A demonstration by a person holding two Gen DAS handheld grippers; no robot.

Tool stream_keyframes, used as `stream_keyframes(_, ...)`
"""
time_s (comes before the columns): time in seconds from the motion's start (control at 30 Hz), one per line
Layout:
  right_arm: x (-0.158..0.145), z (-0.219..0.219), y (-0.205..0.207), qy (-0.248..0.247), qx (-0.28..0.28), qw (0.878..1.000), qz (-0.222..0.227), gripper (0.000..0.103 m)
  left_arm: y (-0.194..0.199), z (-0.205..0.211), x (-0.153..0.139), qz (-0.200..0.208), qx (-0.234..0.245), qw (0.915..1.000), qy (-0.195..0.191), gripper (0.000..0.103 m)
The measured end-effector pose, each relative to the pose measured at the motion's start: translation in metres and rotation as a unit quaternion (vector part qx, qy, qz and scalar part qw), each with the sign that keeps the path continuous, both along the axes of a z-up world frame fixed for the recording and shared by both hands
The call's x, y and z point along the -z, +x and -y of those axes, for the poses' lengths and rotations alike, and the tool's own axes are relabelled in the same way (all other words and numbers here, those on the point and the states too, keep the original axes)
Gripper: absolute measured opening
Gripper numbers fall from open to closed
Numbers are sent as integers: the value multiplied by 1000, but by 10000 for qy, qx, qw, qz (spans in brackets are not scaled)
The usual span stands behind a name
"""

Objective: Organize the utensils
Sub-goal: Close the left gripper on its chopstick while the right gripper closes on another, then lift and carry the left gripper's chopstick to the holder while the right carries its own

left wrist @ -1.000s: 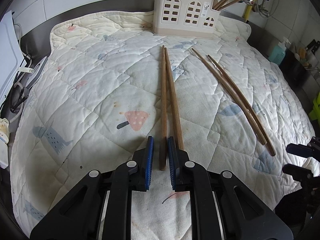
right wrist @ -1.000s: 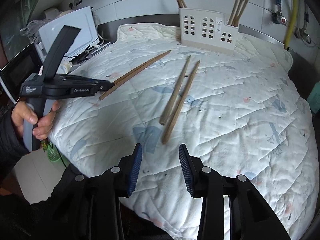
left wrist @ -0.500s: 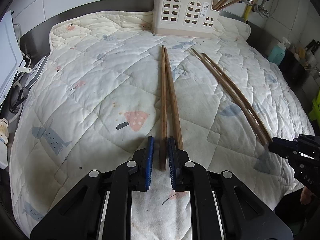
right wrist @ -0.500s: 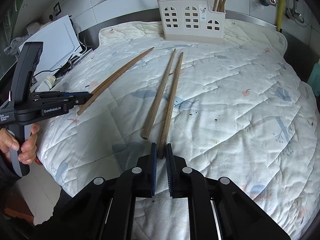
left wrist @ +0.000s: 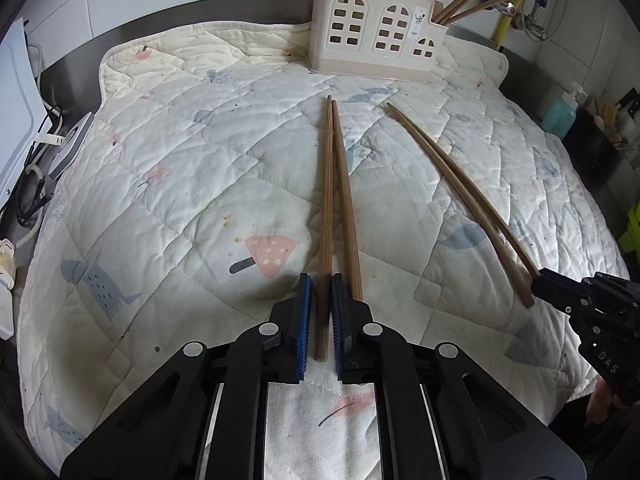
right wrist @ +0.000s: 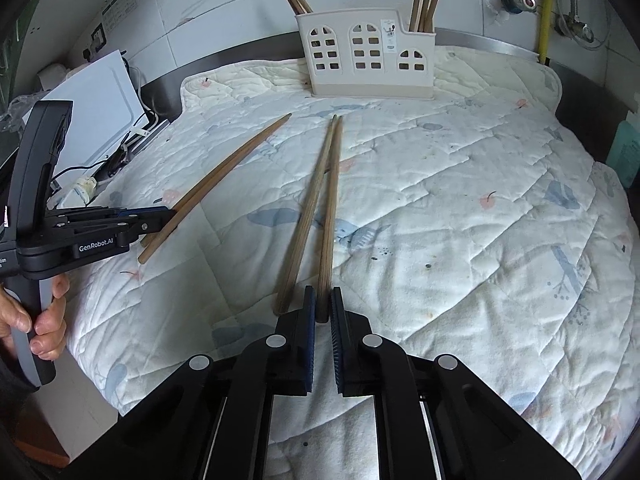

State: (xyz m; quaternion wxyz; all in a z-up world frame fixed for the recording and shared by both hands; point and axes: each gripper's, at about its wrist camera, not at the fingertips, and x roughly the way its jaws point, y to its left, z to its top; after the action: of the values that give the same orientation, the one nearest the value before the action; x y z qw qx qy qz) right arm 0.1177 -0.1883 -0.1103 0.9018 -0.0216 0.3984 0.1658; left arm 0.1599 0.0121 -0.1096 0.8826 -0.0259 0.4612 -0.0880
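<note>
Two pairs of long wooden chopsticks lie on a quilted mat (left wrist: 160,184). My left gripper (left wrist: 319,280) is shut on the near end of one chopstick (left wrist: 326,208); its mate (left wrist: 347,216) lies just right of it. My right gripper (right wrist: 320,293) is shut on the near end of one chopstick (right wrist: 330,208) of the other pair; its mate (right wrist: 306,216) lies beside it on the left. A cream utensil holder (left wrist: 376,38) with window cut-outs stands at the mat's far edge, with chopsticks upright in it; it also shows in the right wrist view (right wrist: 366,58).
A white appliance (right wrist: 92,120) and cables sit left of the mat. A yellow hose (right wrist: 546,8) and taps are on the tiled wall at back right. A teal bottle (left wrist: 560,114) stands right of the mat.
My right gripper moved in from the mat's front edge and shut on a chopstick end. My left gripper stays shut on its chopstick.
</note>
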Motion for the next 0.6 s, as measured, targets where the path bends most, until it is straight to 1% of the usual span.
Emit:
stream_keyframes(0.1,-15,5,-3,-72,41,9997,228,7,1,-3,-3,20,15,9999,-117,6)
stream_keyframes(0.23,-49,12,-7,-107,112,9974,705,7,-2,-5,-16,276,-1,9995,-174,5)
stream_keyframes(0.4,-94,19,-4,-39,155,9918,1265,7,-5,-5,-42,770,15,9968,-199,5)
stream_keyframes(0.6,-139,23,17,125,122,9869,1607,7,7,-5,-77,1085,137,9933,-367,5)
